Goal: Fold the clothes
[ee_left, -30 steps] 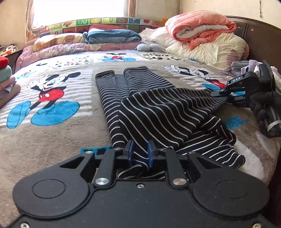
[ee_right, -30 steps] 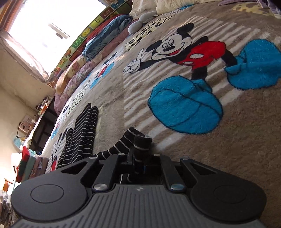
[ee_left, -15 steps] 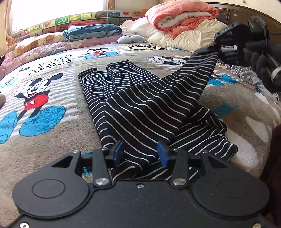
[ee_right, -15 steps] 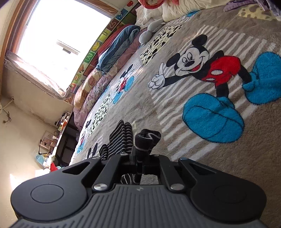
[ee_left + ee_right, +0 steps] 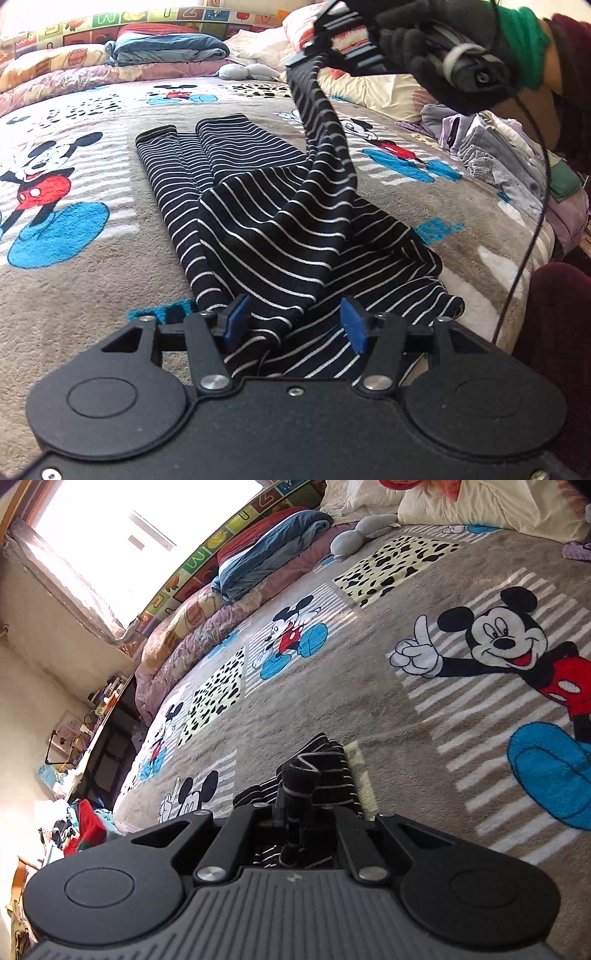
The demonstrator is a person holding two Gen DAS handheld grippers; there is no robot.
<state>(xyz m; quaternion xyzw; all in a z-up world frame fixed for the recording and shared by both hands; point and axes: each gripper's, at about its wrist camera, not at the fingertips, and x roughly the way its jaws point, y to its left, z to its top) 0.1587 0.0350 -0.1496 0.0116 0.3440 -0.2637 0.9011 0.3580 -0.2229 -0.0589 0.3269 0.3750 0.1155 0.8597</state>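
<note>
A black striped garment [image 5: 266, 221] lies lengthwise on the Mickey Mouse blanket [image 5: 74, 258]. My left gripper [image 5: 293, 323] is open, its blue pads either side of the garment's near end, which lies loose between them. My right gripper [image 5: 306, 61], held in a black-gloved hand, is shut on the garment's sleeve [image 5: 321, 125] and holds it lifted high above the bed. In the right wrist view the pinched striped cloth [image 5: 297, 779] sticks up between the shut fingers of my right gripper [image 5: 291, 812].
A pile of loose grey and lilac clothes [image 5: 509, 158] lies at the bed's right edge. Folded quilts and pillows [image 5: 166, 51] line the far side under the window. A cable [image 5: 535, 221] hangs from the right hand. A cluttered shelf [image 5: 92, 716] stands by the wall.
My left gripper has opened and let go of the garment's near end. My right gripper has lifted the sleeve up and carried it leftward over the garment.
</note>
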